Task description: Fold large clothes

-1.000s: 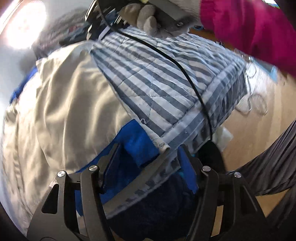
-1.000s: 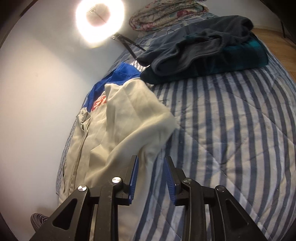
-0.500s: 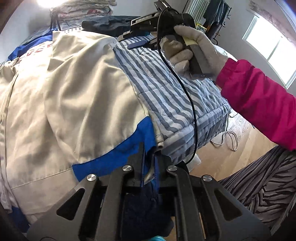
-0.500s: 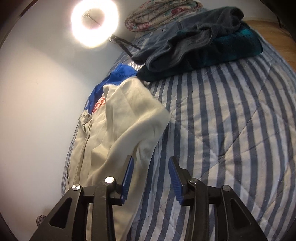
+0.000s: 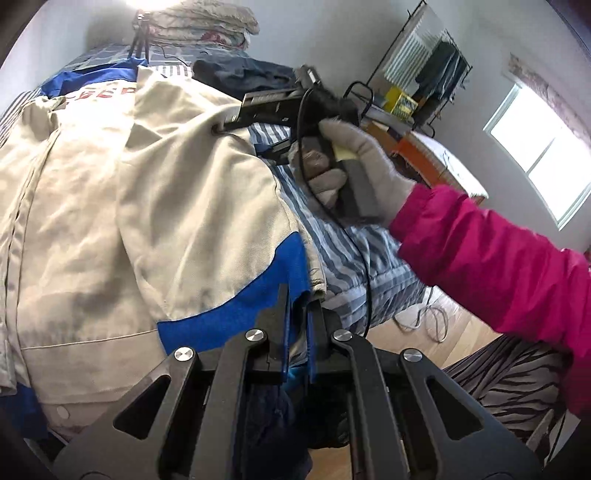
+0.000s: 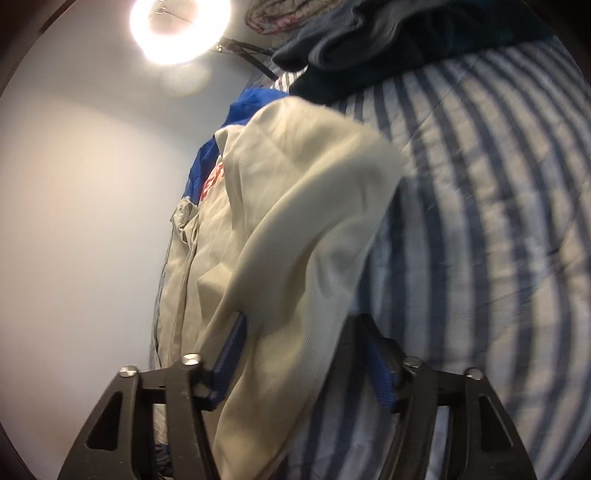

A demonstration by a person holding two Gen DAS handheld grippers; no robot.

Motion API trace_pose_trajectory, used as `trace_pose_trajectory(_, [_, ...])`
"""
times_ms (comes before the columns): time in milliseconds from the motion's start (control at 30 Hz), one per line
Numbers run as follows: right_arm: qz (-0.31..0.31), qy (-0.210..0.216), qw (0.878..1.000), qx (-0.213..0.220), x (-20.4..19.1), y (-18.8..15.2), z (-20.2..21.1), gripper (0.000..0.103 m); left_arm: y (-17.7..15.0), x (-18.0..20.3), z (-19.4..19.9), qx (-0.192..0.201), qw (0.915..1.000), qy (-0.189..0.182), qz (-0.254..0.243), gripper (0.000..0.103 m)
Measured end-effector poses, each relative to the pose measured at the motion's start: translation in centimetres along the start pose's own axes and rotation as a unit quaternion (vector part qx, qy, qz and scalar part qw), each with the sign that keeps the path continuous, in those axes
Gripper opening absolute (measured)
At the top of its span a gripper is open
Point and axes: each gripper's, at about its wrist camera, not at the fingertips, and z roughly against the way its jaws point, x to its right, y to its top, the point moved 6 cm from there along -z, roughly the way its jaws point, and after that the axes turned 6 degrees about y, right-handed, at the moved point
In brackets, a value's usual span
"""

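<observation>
A cream jacket [image 5: 147,206] with blue panels lies spread on the striped bedspread [image 5: 343,254]. My left gripper [image 5: 297,325] is shut on the jacket's blue hem at the bed's near edge, and the cloth is pinched flat between its pads. A gloved hand [image 5: 354,162] with a pink sleeve holds my right gripper [image 5: 240,142] at the jacket's far folded edge. In the right wrist view, my right gripper [image 6: 306,362] straddles a raised cream fold of the jacket [image 6: 295,221]. Its jaws are closing with the fold between them, still wide apart.
A pile of dark clothes [image 6: 406,33] and a folded quilt [image 5: 207,26] sit at the head of the bed by a ring light [image 6: 177,26]. A white wall [image 6: 74,221] runs along the jacket's side. Cables lie on the wood floor [image 5: 436,325] by the bed.
The left gripper closed on the blue hem and rose with it. The right gripper sank onto the jacket, so the cream fold now lies between its jaws.
</observation>
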Motion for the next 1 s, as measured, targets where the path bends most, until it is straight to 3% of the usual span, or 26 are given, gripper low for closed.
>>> trace_pose_trajectory(33, [-0.003, 0.003, 1.000, -0.008, -0.6, -0.1, -0.6, 0.018, 0.1, -0.2, 0.3, 0.003, 1.0000, 0.000, 0.001, 0.005])
trace_pose_trajectory(133, [0.054, -0.046, 0.998, 0.000, -4.0, 0.2, -0.7, 0.004, 0.0, -0.8, 1.1, 0.009, 0.9999, -0.007, 0.008, 0.004])
trace_pose_trajectory(267, [0.112, -0.046, 0.992, 0.019, -9.3, 0.5, 0.8, 0.001, -0.4, -1.1, 2.4, 0.019, 0.9995, -0.022, 0.012, 0.004])
trace_pose_trajectory(333, [0.116, -0.086, 0.989, 0.010, -9.2, 0.5, 0.6, 0.001, -0.8, -1.7, 2.5, 0.021, 0.9995, -0.020, 0.013, 0.004])
trace_pose_trajectory(400, [0.071, -0.143, 0.987, -0.006, -6.9, 0.2, -0.4, 0.000, -1.0, -2.6, 2.1, 0.016, 0.9991, -0.027, 0.030, 0.004])
trace_pose_trajectory(467, [0.045, -0.201, 0.978, -0.014, -5.1, -0.1, -0.9, 0.000, -0.9, -3.5, 1.8, 0.012, 0.9985, -0.030, 0.044, 0.004])
trace_pose_trajectory(567, [0.053, -0.251, 0.966, -0.005, -6.0, 0.0, -1.2, 0.000, -0.9, -4.6, 2.1, 0.017, 0.9975, -0.037, 0.057, 0.003])
trace_pose_trajectory(767, [0.165, -0.326, 0.931, -0.013, -13.8, 0.6, -3.9, 0.000, -2.2, -7.6, 4.3, 0.033, 0.9940, -0.038, 0.097, 0.003])
trace_pose_trajectory(1000, [0.278, -0.371, 0.884, -0.057, -20.4, -1.1, -12.3, 0.000, -5.0, -12.4, 6.8, 0.037, 0.9874, -0.009, 0.154, 0.001])
